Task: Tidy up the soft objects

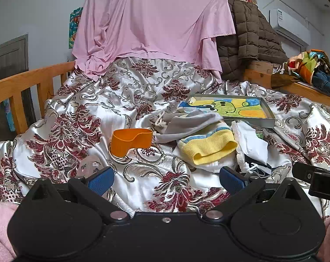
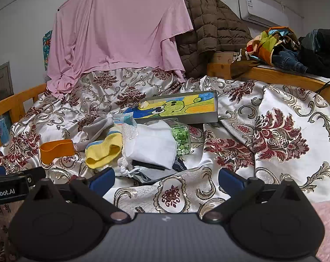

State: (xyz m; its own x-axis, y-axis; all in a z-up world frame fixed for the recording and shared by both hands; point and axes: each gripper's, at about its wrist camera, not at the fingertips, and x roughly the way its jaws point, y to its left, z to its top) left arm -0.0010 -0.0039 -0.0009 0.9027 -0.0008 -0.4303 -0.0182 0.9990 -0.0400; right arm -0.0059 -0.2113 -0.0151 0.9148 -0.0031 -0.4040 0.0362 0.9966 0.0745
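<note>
Satin bedspread [image 1: 143, 91], silvery with dark red floral swirls, rumpled all over a wooden-railed bed [image 1: 23, 83]. Soft stuff heaped mid-bed, slightly right of centre in the left wrist view. Yellow ribbed sock [image 1: 208, 147] with a blue stripe, long axis running near-left to far-right, open cuff facing near and left. Grey drawstring pouch [image 1: 186, 123] just behind it, lying left to right, cinched mouth and cord pointing left. White cloth [image 2: 151, 144] bunched up just right of the sock, resting on some darker fabric that's too crumpled to make out. Orange cup-like thing [image 1: 130, 142] left of the pile, apart from the sock, upright on the spread. Clear box of small green bits [image 2: 182, 139] tucked against the white cloth's right side. Tin tray with a crayon-style green cartoon drawing [image 1: 232, 107] on the far side of the heap, long axis left to right.

Left tongs [image 1: 167, 180] spread wide, blue pads well apart, nothing gripped, hanging over bare spread near the pile. Right tongs [image 2: 167, 180] same deal: wide apart, empty, low over the spread in front of the white cloth. Pink sheet [image 1: 151, 21] draped at the far end, brown quilted jacket [image 1: 252, 35] to its right.
</note>
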